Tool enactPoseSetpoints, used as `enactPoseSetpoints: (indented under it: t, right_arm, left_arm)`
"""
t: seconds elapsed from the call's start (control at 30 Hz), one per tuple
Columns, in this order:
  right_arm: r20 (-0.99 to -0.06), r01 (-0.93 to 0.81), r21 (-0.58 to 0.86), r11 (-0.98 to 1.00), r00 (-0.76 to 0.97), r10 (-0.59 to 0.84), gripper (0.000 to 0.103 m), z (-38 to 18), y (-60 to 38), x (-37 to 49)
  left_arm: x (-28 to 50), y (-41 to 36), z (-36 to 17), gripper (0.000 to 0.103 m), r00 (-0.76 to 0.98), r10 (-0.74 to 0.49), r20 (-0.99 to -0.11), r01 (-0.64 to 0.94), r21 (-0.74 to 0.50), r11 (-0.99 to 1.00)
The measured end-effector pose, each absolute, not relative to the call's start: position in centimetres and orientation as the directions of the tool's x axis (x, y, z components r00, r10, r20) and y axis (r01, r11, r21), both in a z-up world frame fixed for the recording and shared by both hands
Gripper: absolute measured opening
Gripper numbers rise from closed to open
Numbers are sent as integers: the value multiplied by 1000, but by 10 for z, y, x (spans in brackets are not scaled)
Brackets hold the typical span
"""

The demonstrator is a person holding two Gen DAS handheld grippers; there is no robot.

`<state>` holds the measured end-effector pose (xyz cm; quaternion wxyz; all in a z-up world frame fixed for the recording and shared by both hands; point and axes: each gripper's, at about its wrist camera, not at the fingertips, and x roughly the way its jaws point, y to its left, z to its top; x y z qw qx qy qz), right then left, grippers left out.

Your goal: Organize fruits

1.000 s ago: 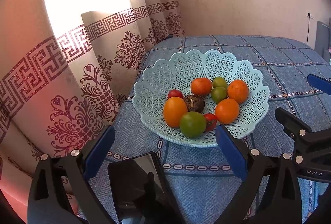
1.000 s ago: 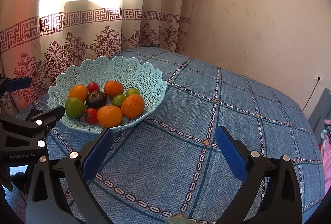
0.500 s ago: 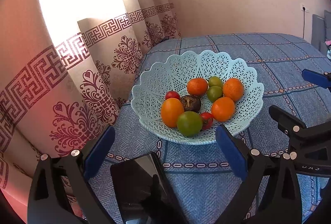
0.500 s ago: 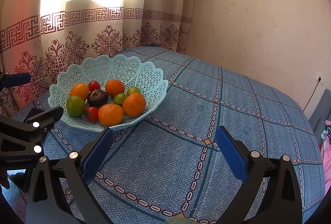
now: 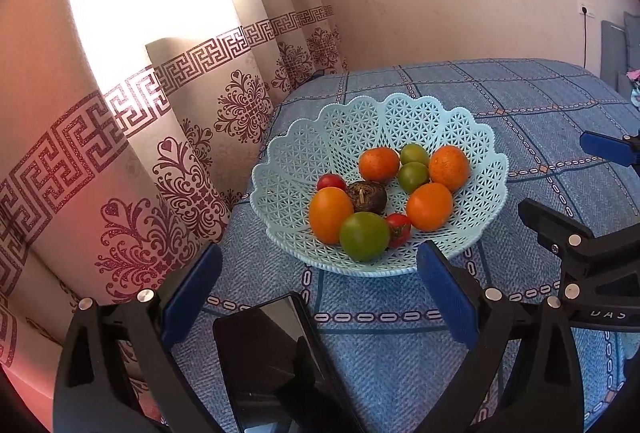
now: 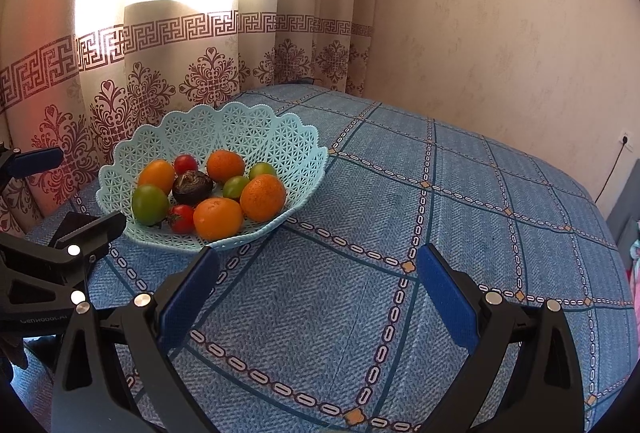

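The only writing showing is on the grippers. In the right wrist view, pale lettering on the black body of the left gripper (image 6: 52, 193) is reading roughly "GENROBOT.AI", though the glyphs are small and blurred. In the left wrist view, the right gripper (image 5: 592, 177) is carrying upside-down characters that cannot be read with certainty.

Both tools are standing wide: the left gripper (image 5: 316, 289) is spreading its blue pads with nothing between them, and the right gripper (image 6: 316, 285) is doing the same over bare blue tablecloth (image 6: 460, 193).

The fruits are all sitting in the pale mint lattice basket (image 5: 344, 129), which is resting on the cloth toward 12 o'clock from the left gripper and toward 10 o'clock from the right one. Inside, a dark brown fruit (image 5: 366, 196) is lying at the centre, a large green fruit (image 5: 364, 236) at 6 o'clock, an orange fruit (image 5: 330, 214) at 8 o'clock, another orange fruit (image 5: 429, 206) at 4 o'clock, and a small red tomato (image 5: 398, 229) between the green fruit and that orange one. A black phone (image 5: 264, 357) is lying just below the left gripper's pads.

Compared with half a second ago, the basket is sitting slightly farther right and lower in the left wrist view, and slightly higher in the right wrist view; the fruits are keeping their arrangement.
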<state>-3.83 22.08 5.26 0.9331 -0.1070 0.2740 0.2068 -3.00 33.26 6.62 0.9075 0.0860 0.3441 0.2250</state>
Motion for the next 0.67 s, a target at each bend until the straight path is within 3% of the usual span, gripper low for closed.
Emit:
enactPoseSetpoints:
  t: [0.43,0.67]
  right_arm:
    - [-569,-412,-97,906,770,290,98,59,206,-35]
    - [-622,-312,-98,945,760,186,98,54,163,-25]
  left_arm:
    - [-29,323,69,99,672,450,-588,-326,311,893]
    - [-22,308,72,99,698,330,-636,-275,188,943]
